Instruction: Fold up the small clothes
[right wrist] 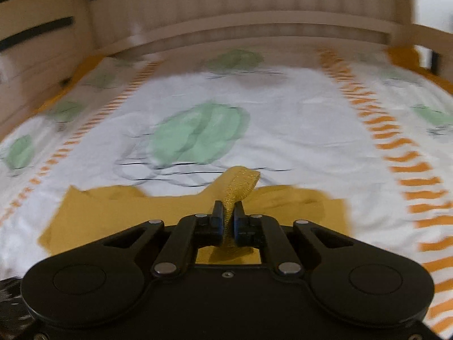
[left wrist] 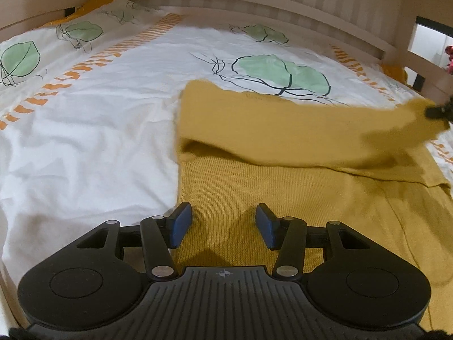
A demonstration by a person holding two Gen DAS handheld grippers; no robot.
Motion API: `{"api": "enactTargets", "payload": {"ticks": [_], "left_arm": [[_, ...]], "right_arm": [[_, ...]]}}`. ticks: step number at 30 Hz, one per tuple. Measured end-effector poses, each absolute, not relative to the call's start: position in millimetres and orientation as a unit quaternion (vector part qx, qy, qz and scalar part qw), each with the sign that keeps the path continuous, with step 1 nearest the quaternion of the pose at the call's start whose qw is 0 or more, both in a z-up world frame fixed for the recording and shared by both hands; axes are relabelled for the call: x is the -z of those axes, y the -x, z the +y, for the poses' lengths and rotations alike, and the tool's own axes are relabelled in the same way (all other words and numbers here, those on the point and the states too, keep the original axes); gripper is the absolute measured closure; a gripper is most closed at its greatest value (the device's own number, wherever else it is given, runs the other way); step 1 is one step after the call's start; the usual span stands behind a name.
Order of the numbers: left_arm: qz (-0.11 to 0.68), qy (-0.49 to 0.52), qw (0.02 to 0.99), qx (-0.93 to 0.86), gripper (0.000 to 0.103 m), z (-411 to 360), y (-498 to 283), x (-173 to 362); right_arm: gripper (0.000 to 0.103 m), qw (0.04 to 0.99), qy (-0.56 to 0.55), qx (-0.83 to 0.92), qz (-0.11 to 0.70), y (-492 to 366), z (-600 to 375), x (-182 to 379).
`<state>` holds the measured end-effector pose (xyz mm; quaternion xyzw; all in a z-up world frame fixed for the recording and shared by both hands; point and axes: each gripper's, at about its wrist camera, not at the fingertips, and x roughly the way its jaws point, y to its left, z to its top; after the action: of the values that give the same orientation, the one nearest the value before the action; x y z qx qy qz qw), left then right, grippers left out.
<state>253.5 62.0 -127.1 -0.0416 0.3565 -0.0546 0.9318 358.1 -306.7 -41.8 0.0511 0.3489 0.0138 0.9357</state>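
Left gripper (left wrist: 223, 228) open over mustard sweater (left wrist: 283, 175).

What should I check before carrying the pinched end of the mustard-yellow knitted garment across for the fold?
1. Right gripper shut on a strip of the mustard-yellow knitted garment: ok.
2. Pinched strip stands clear of the fingers: ok.
3. Left gripper pinning the garment's body: not ok, jaws apart over the knit.
4. Lifted part already lies across the body: ok.
5. White leaf-print bedsheet beside the garment free of other items: ok.
6. Garment's near hem lying flat: cannot tell, hidden behind the left gripper.
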Motion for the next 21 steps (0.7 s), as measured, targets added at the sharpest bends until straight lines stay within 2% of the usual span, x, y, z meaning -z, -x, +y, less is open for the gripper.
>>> {"api": "enactTargets", "payload": {"ticks": [5, 7, 8, 10, 12, 15, 21], "left_arm": [[0.357, 0.042, 0.931, 0.055, 0.054, 61.8, -254.1, 126.6], [0.358, 0.042, 0.931, 0.055, 0.054, 61.9, -254.3, 126.7], [0.358, 0.042, 0.931, 0.055, 0.054, 62.0, -254.7, 126.6], [0.358, 0.041, 0.931, 0.055, 0.054, 61.7, -254.3, 126.6], [0.357, 0.040, 0.931, 0.055, 0.054, 61.7, -254.4, 126.5], [0.357, 0.038, 0.932, 0.055, 0.054, 61.7, -254.3, 126.5], [0.363, 0.033, 0.930, 0.053, 0.055, 60.5, -256.4, 119.4]], "right_arm": [[0.090, 0.917, -0.057, 0.017, 0.395, -368.1, -326.3, 77.6], [0.087, 0.911, -0.053, 0.023, 0.408, -370.5, -327.4, 92.4], [0.080, 0.909, -0.051, 0.028, 0.413, -368.5, -327.8, 96.9], [0.077, 0.909, -0.049, 0.037, 0.412, -365.8, -330.7, 103.6], [0.062, 0.912, -0.044, 0.045, 0.405, -359.7, -333.6, 104.4], [0.045, 0.912, -0.038, 0.065, 0.403, -353.4, -337.3, 100.4], [0.044, 0.933, -0.035, 0.074, 0.350, -335.2, -325.9, 80.6]]}}
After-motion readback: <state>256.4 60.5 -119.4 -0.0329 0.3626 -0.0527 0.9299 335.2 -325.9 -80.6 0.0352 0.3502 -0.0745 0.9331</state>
